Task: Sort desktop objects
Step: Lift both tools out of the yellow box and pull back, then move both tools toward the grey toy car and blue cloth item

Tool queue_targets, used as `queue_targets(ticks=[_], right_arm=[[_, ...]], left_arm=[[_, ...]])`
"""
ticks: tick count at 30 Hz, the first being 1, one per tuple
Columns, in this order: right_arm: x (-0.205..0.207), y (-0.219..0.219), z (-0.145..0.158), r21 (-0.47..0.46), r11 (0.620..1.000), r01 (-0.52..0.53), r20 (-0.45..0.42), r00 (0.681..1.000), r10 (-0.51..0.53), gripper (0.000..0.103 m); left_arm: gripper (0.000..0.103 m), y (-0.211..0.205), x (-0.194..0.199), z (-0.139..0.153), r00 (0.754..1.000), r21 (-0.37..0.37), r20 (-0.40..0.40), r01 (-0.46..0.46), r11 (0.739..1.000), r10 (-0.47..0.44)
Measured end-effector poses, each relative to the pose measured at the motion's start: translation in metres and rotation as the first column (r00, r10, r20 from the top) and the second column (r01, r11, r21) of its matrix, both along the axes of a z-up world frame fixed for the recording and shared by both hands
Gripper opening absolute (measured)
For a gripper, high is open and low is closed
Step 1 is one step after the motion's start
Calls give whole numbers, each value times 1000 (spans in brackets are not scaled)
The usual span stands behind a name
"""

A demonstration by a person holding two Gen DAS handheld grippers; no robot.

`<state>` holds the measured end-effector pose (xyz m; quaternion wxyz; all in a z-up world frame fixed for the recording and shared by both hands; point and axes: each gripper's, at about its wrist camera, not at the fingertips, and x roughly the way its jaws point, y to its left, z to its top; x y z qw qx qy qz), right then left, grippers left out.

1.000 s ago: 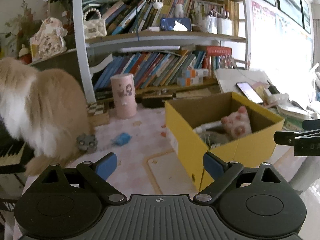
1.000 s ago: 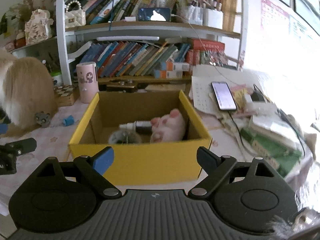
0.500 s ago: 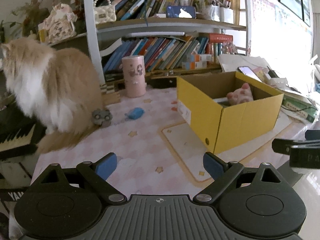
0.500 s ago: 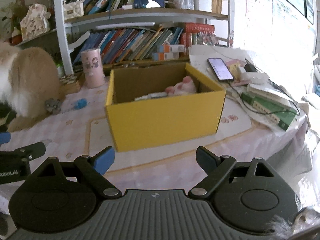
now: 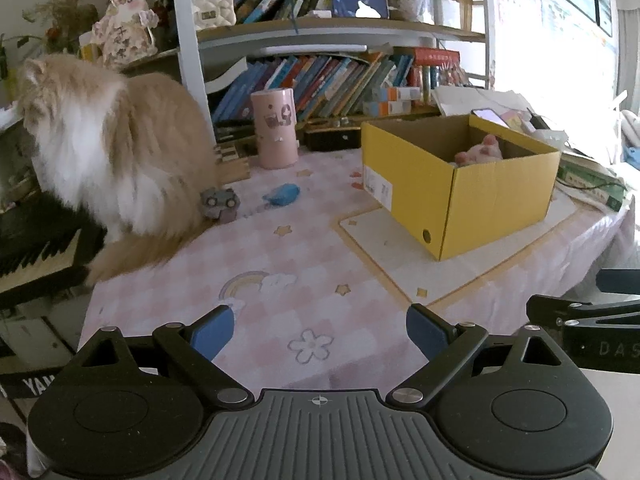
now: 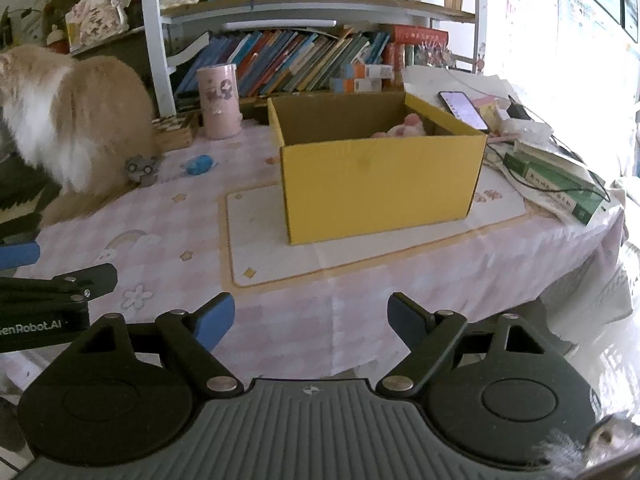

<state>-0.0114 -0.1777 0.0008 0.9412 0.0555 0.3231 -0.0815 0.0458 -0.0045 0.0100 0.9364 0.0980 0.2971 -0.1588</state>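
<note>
A yellow cardboard box (image 5: pixel 480 200) (image 6: pixel 380 184) stands on the pink tablecloth, with a pink plush toy (image 5: pixel 478 152) (image 6: pixel 400 128) showing inside. A small blue object (image 5: pixel 282 195) (image 6: pixel 198 164) and a grey toy car (image 5: pixel 220 202) (image 6: pixel 140 168) lie on the cloth left of the box. My left gripper (image 5: pixel 320 334) is open and empty near the table's front edge. My right gripper (image 6: pixel 310 320) is open and empty, in front of the box and well back from it.
A fluffy orange-and-white cat (image 5: pixel 116 152) (image 6: pixel 68 120) sits at the left by a keyboard (image 5: pixel 36 248). A pink cylinder (image 5: pixel 274 134) stands before the bookshelf. A phone (image 6: pixel 464 110), books (image 6: pixel 552 184) and cables lie right of the box.
Both grippers have pulled back from the box toward the table's front edge, so the box looks smaller and farther. Both stay open and empty.
</note>
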Motion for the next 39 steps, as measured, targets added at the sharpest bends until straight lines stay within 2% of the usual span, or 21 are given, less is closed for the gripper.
queue_targets(ticks=[11,21,26,39], right_arm=[[-7,21,-7,33,999,-26,-39,999,27,72],[-4,42,-7,30,995,-93,-49,994,94,71],[-1,51,-6,27,992,-124,-46,991,125,65],[8,69,2,8,987,-159,-25,987,159,64]], left_arm=[[95,18,-11,-6,1000,0,-26,-2,1000,2],[95,40,-14,-8,998,-10,-33,-53,999,52],[95,48,-15,-6,997,-18,-23,-68,998,67],[95,68,-11,-1,996,-36,3,-94,995,94]])
